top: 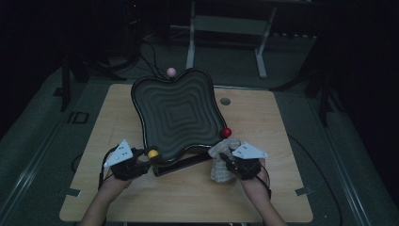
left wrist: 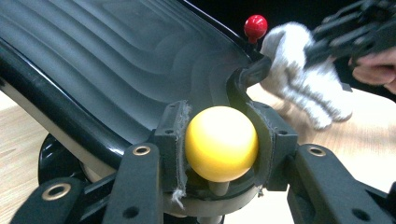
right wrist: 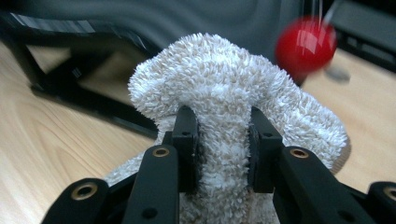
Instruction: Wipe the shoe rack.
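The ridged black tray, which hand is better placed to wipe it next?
Right. The right gripper already pinches the white cloth beside the tray; the left gripper is clamped on the yellow knob.

Dim high view, brighter close-ups.
High view was underexposed, the surroundings near black, tabletop just readable. Gripper views were well lit; red ball motion-blurred, tray behind out of focus, yellow ball sharp with soft glare.

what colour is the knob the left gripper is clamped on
Yellow. The knob shows best in the left gripper view, held by the left gripper.
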